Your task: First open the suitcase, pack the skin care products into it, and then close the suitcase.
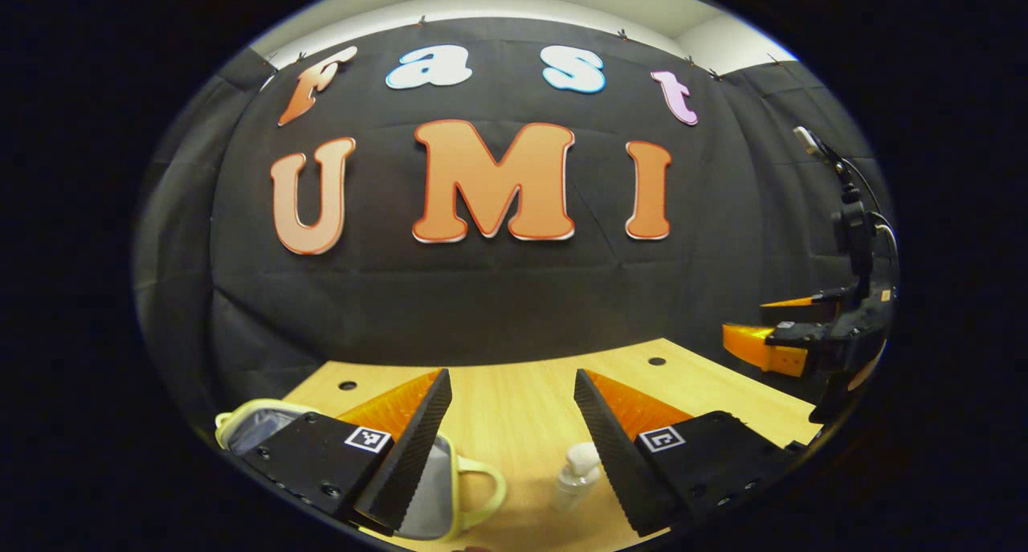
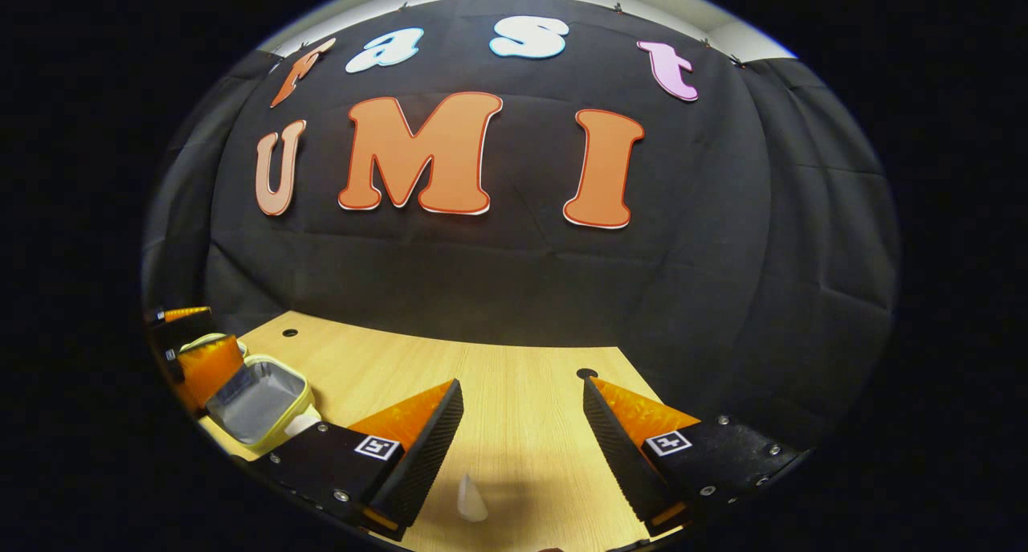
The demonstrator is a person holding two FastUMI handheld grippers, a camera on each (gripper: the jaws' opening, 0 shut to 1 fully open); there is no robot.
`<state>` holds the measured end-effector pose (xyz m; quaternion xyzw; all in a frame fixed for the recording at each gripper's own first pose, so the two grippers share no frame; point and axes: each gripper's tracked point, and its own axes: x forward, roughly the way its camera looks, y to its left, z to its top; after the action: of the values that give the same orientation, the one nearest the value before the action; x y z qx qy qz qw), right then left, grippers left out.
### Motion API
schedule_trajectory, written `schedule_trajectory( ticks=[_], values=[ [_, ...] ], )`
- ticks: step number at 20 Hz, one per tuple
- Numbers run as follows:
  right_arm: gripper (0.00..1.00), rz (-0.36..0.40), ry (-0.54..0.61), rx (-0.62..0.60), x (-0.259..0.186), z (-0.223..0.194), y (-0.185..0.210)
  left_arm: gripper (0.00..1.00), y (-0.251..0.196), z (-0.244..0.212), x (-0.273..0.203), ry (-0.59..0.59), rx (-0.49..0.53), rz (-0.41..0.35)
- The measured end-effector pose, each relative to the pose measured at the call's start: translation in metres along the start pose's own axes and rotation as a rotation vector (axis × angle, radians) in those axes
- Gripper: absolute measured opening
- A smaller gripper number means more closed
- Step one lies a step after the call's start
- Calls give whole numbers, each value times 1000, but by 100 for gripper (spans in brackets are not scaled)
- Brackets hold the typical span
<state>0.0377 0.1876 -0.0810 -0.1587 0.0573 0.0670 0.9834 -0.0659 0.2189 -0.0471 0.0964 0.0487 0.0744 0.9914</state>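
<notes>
Suitcase [image 1: 438,488] lies open on bench [image 1: 514,391], near-left, ready for packing; both hand-held grippers, left [image 1: 512,439] & right [image 2: 522,447], are held spread, empty, over skincare bottle [image 1: 577,476].

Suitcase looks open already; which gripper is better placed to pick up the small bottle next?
Probably the left gripper: its open fingers frame the small bottle, with the open suitcase beside it. The right gripper is open too, with a white tip low between its fingers.

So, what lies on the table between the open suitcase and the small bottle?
Only bare wooden table between suitcase and bottle, in the left gripper view.
</notes>
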Motion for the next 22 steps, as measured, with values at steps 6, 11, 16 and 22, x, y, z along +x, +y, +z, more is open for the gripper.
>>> schedule_trajectory(
  ticks=[6,11,16,22],
  values=[
    [95,-20,51,-27,7,-34,-17,96,-48,-84,-1,114,34,-70],
    [95,-39,83,-53,14,-55,-30,96,-60,-162,24,224,69,-71],
    [96,-64,133,-52,22,-76,-48,96,-64,-206,59,267,65,-53],
    [96,-74,134,-66,20,-77,-52,72,-62,-223,76,316,42,-18]
  ],
)
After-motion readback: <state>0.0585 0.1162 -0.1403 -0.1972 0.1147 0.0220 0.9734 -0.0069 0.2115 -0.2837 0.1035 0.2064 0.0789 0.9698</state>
